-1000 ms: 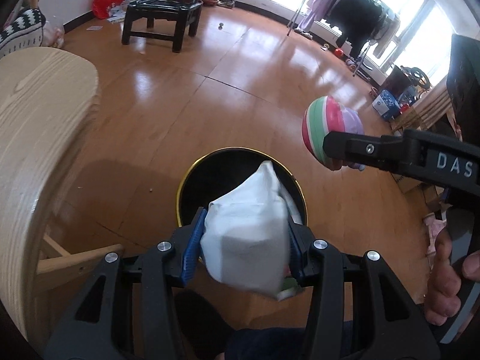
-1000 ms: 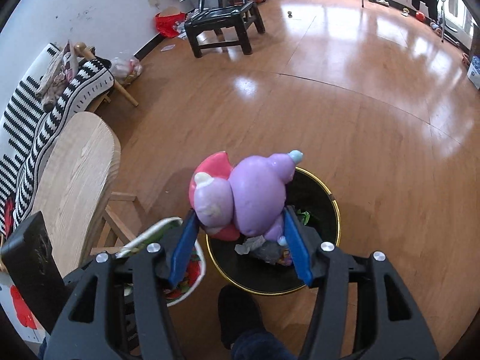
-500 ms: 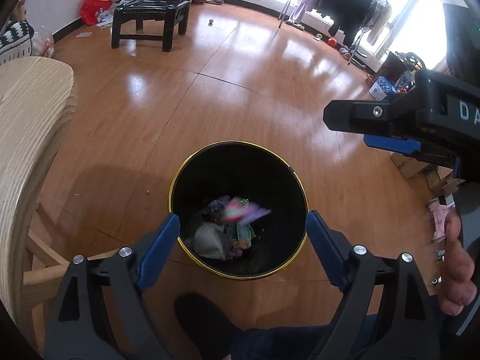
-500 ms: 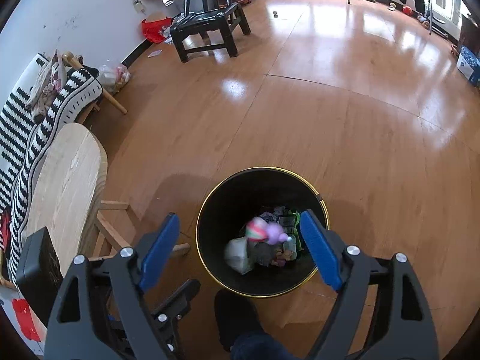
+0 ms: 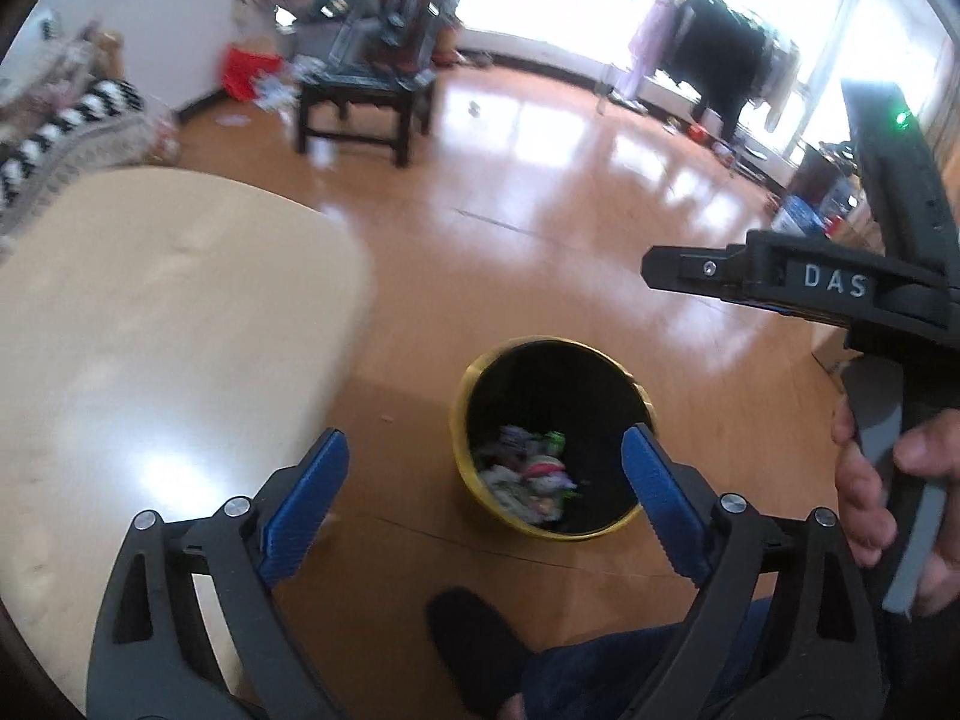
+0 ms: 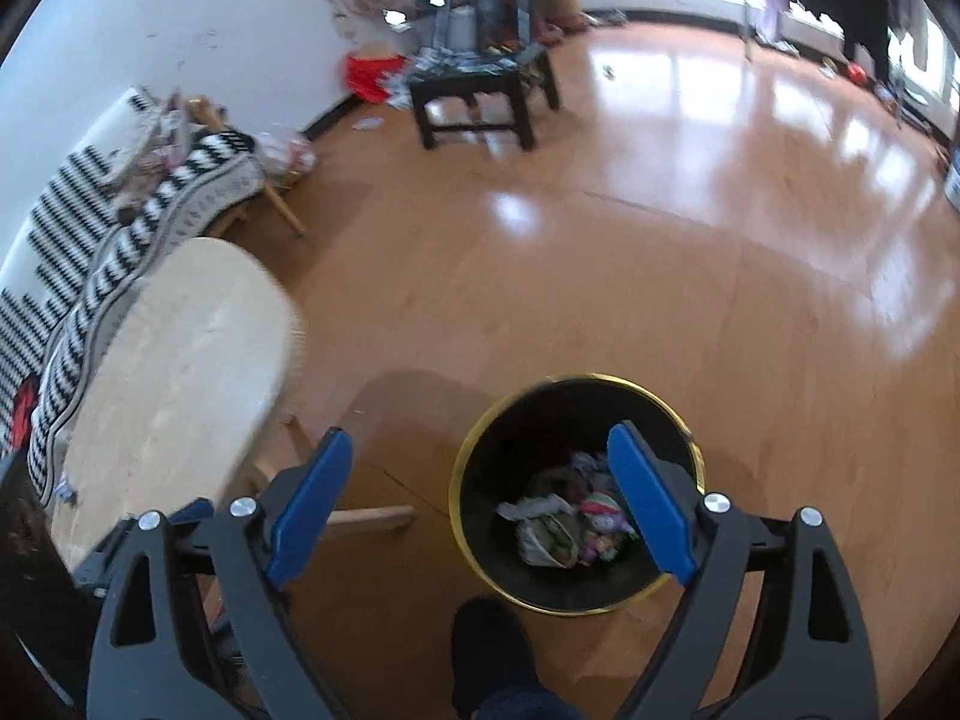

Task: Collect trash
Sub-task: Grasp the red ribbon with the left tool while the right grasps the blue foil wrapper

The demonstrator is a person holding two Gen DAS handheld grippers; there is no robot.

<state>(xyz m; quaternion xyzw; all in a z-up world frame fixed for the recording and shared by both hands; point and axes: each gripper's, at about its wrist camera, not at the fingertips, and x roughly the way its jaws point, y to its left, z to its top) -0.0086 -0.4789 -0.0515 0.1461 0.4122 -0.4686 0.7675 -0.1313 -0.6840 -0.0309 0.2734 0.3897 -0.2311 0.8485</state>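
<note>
My left gripper (image 5: 480, 498): spread apart, empty. My right gripper (image 6: 480, 498): likewise. Black bin (image 6: 498, 438): trash pile (image 6: 570, 531) inside.

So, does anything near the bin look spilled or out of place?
Nothing stands out. The trash lies inside the black bin, which stands upright on the floor, with no litter seen around it. Both the left gripper and right gripper are open and empty.

Two wrist fisheyes looking steeply down at the floor

Both face forward past their own blue pads, from well above; they share the black bin (image 5: 549, 438) (image 6: 576, 495), near centre, and the wooden table (image 5: 150, 324) (image 6: 180, 354) at left.
</note>
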